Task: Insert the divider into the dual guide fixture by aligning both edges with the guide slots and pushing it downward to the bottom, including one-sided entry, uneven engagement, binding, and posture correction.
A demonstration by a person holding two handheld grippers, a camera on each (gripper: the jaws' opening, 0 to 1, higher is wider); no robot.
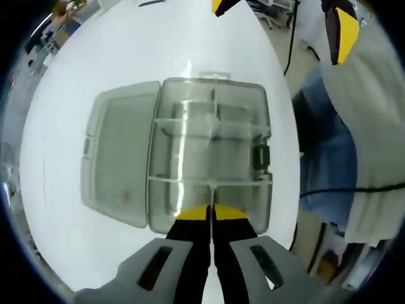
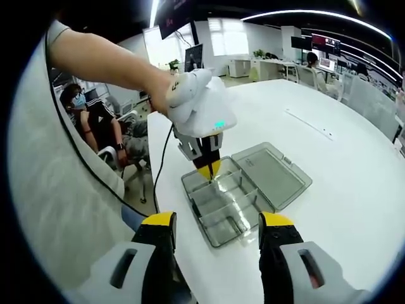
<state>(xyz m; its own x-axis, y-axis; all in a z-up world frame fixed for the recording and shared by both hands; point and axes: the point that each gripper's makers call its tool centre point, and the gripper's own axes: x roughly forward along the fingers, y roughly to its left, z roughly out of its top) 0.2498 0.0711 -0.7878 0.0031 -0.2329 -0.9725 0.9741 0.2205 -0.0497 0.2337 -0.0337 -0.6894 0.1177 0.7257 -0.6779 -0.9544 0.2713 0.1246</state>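
A clear plastic compartment box (image 1: 209,85) lies on the white table, its lid (image 1: 120,158) swung open flat beside it. My left gripper (image 1: 210,214) hovers over the box's near wall, its yellow tips pressed together on a thin clear divider (image 1: 212,187) seen edge-on, standing at a cross partition. In the right gripper view the left gripper (image 2: 209,170) points down into the far end of the box (image 2: 221,209), lid (image 2: 273,168) to the right. My right gripper (image 2: 217,221) is open and held back from the box with nothing between its fingers; it also shows as the right gripper (image 1: 278,22).
The table edge (image 2: 166,209) runs close beside the box. A black cable (image 2: 161,168) hangs off that edge. A seated person (image 2: 88,120) is just beyond it. A bare arm (image 2: 107,60) holds the left gripper. Desks and monitors stand far back.
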